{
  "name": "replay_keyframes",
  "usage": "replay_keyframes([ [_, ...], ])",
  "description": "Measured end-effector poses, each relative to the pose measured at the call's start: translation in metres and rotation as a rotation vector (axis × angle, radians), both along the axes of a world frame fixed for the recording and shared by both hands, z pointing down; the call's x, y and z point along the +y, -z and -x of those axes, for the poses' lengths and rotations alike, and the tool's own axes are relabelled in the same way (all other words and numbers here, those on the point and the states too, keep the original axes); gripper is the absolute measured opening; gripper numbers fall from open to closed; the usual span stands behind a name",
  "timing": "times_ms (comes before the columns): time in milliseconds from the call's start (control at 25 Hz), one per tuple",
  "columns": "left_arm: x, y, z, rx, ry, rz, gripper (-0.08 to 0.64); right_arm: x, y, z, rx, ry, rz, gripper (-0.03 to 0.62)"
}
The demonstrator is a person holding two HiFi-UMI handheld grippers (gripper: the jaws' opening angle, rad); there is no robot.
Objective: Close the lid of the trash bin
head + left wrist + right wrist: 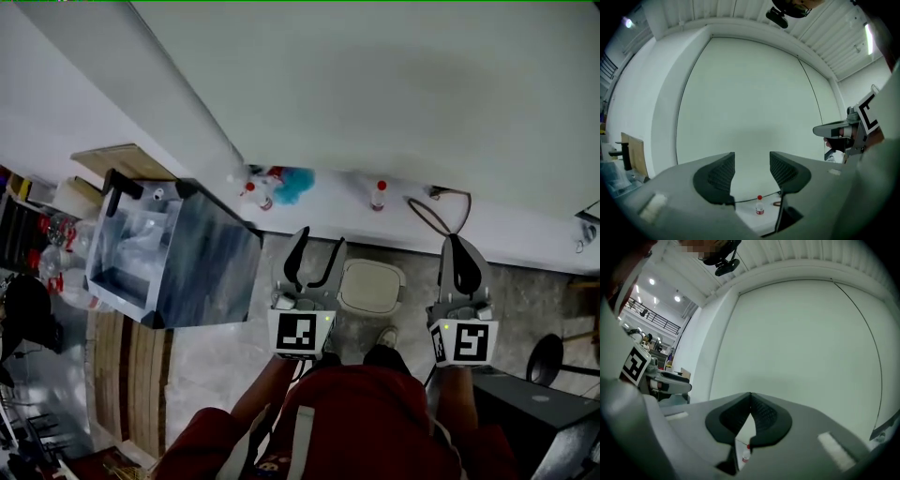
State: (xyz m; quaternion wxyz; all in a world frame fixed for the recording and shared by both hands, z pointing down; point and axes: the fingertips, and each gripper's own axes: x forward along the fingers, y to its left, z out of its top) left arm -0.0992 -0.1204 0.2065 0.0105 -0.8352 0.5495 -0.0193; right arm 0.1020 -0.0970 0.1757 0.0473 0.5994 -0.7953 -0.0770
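Note:
A small cream trash bin [371,286] stands on the floor by the wall, seen from above, with its lid lying flat on top. My left gripper [322,237] hovers just left of the bin, open with nothing between its jaws. My right gripper [456,242] is to the bin's right, shut and empty. In the left gripper view the gripper [752,158] points at the white wall with a clear gap between its jaws. In the right gripper view the gripper [750,395] has its jaw tips touching. The bin is hidden in both gripper views.
A clear plastic storage box [169,253] on a frame stands at the left above a wooden pallet [131,375]. Red-capped bottles [378,195], a blue object [295,183] and a looped cable [431,214] lie along the wall's base. A dark case [534,412] is at lower right.

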Motion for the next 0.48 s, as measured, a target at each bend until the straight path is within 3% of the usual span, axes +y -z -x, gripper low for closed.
replay_keyframes([
  [240, 0.001, 0.060, 0.012, 0.018, 0.028, -0.131, 0.238, -0.004, 0.034, 0.009, -0.004, -0.001, -0.079, 0.000],
  [480, 0.001, 0.084, 0.027, -0.002, 0.069, -0.189, 0.192, -0.004, 0.055, 0.023, -0.003, 0.010, -0.126, 0.000],
])
